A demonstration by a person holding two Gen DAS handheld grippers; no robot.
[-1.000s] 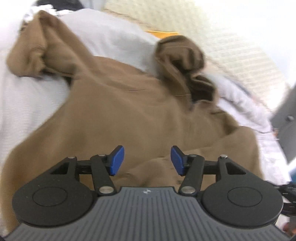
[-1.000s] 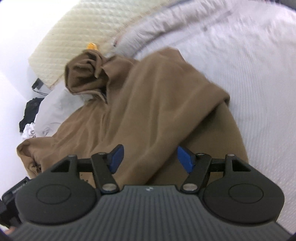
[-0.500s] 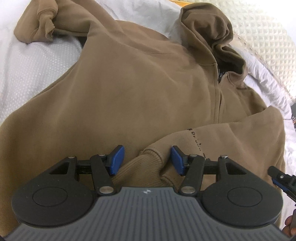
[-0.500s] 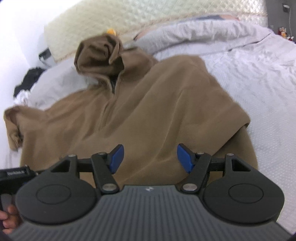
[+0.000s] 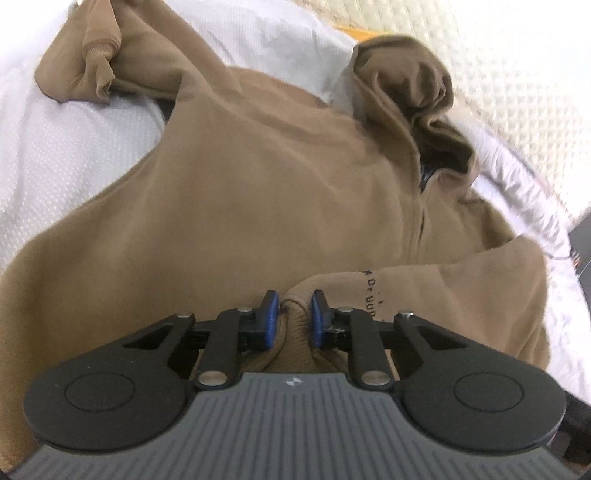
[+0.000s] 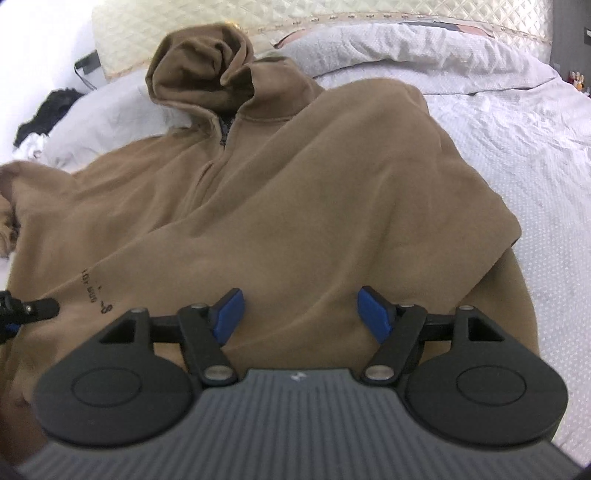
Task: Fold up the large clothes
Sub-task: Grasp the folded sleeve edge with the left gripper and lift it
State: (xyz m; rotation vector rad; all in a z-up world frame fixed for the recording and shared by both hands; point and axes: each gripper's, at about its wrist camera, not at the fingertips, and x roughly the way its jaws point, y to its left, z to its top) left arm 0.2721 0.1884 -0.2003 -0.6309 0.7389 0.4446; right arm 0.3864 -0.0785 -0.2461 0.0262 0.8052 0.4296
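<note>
1. The brown hoodie (image 6: 295, 206) lies spread on the white bed cover (image 6: 535, 155). Its hood (image 6: 201, 70) points away from me, up toward the quilted headboard (image 6: 122, 33). So its long line runs from my grippers to the headboard.

2. One sleeve (image 5: 424, 284) is laid over the front of the hoodie. It has small black letters on it. Its ribbed cuff (image 5: 293, 328) ends right at my left gripper (image 5: 293, 319).

3. My left gripper is closing. The blue pads are nearly together and the cuff is squeezed between them. I think I have it.

4. My right gripper (image 6: 301, 315) is opening. Its pads stand wide apart with nothing pinched in them. It hangs over the folded body cloth, closer to the bed-cover side of the hoodie.

5. In the right camera I can see the tip of the left gripper at the picture's left edge, beside the black letters. So my two grippers are near each other, both at the end of the hoodie far from the hood.

6. The other sleeve (image 5: 85, 70) is bunched up far off to the left, near the top corner of the left camera's view. My left hand is on that side, but it is busy with the cuff.

7. I think the cuff comes first. It lies straight ahead of my left fingers, so that hand can carry it across to tidy the fold.
</note>
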